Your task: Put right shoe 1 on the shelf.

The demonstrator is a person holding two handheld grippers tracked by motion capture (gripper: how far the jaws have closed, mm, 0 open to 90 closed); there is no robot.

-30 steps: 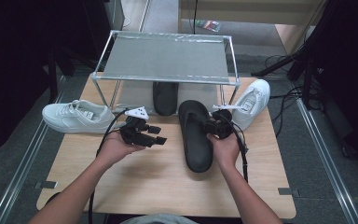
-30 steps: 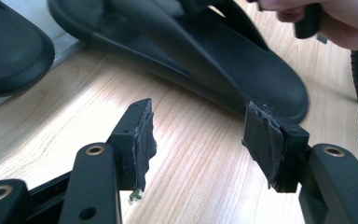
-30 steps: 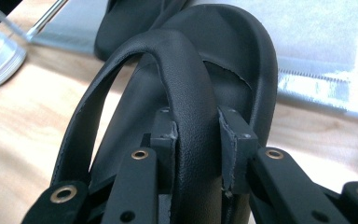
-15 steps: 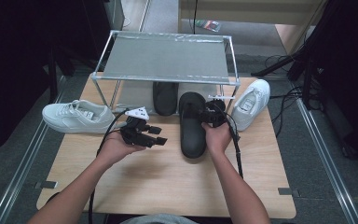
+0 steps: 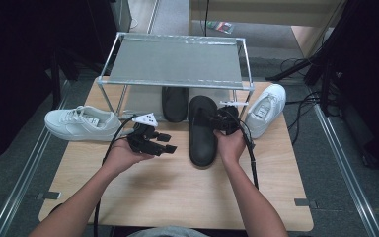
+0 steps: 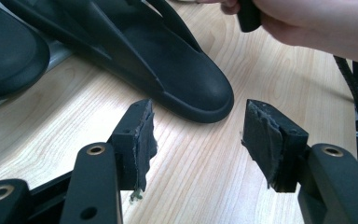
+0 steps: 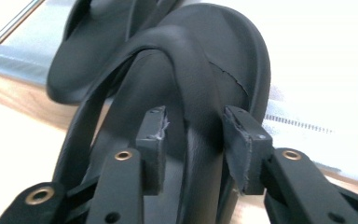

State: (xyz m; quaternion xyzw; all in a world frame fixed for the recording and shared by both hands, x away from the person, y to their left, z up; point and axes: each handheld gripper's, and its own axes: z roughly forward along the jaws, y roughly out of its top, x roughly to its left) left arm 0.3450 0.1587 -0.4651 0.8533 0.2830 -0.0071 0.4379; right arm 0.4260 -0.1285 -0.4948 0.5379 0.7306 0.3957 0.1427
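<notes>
Right tongs [image 7: 193, 126], just been opening: now slack astride the arched strap [image 7: 200, 88] of the black slipper [image 5: 202, 133], strap between the pads, a sliver of gap at one pad, no squeeze. From the high view, right tongs hard to separate from the slipper, black on black, tips lost over the strap. Heel end cut off by the lower edge in the right gripper view.

Left tongs [image 6: 198, 135] released, wide apart, nothing between but bare wood grain; held low over the desk [image 5: 177, 197], just beside the slipper's rounded heel. Pads worn and frayed, foam torn at the edges.

Black slipper flat on the desk, toe toward the wire rack [image 5: 177, 61], sole thick, matte, rubbery, with a fine crack line near the strap's root. Second black slipper [image 5: 174, 102] half hidden under the rack's shelf, only its near end clear. Shelf a grey mesh sheet on thin metal legs. White sneaker [image 5: 81, 123] left of the rack, laced, smooth; other white sneaker [image 5: 265, 109] to the right, angled, beside the rack's leg.
</notes>
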